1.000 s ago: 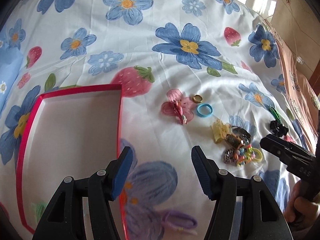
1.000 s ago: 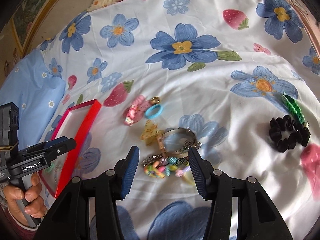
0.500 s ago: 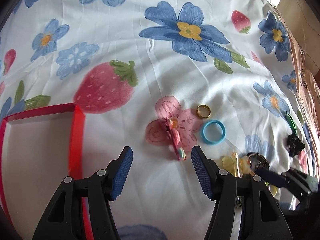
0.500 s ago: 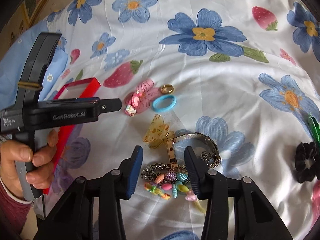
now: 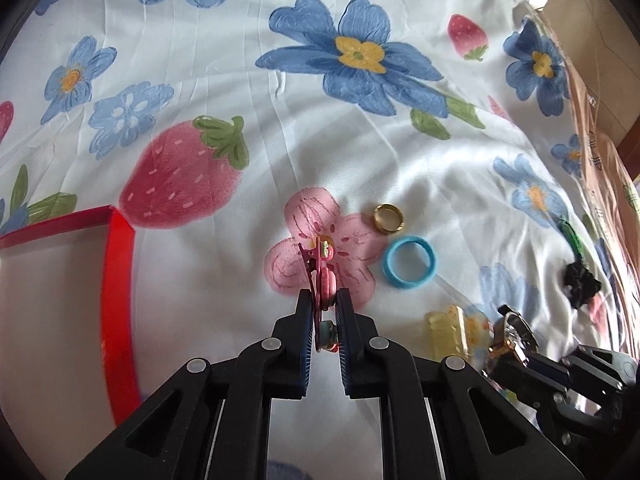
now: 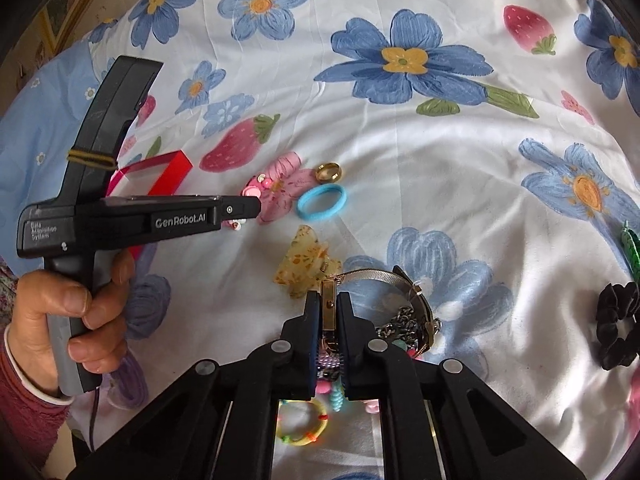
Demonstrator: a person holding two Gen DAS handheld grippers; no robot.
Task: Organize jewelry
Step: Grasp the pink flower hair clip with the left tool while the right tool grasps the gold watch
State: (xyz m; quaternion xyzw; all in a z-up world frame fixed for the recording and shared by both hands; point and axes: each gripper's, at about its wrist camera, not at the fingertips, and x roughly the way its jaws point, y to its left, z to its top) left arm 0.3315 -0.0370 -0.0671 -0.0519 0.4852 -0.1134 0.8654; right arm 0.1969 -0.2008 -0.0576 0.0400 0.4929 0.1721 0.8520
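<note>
My left gripper (image 5: 324,300) is shut on a pink hair clip (image 5: 322,270) that lies on a printed pink flower of the floral bedsheet. My right gripper (image 6: 329,306) is shut on the gold clasp of a metal watch (image 6: 404,286) in a pile of chains and beaded bracelets (image 6: 304,426). A gold ring (image 5: 388,219) (image 6: 329,171) and a blue hair band (image 5: 410,262) (image 6: 322,202) lie just right of the clip. A yellow claw clip (image 6: 306,266) (image 5: 452,330) lies beside the watch. The red-rimmed box (image 5: 118,280) (image 6: 168,168) sits at the left.
A black scrunchie (image 6: 618,326) (image 5: 580,282) and a green clip (image 6: 630,246) lie at the far right. The left gripper's body (image 6: 132,216) and the hand holding it fill the left of the right wrist view. The bed's edge runs along the right.
Both grippers moved forward and down and went from open to shut: the left onto the pink hair clip, the right onto the watch clasp.
</note>
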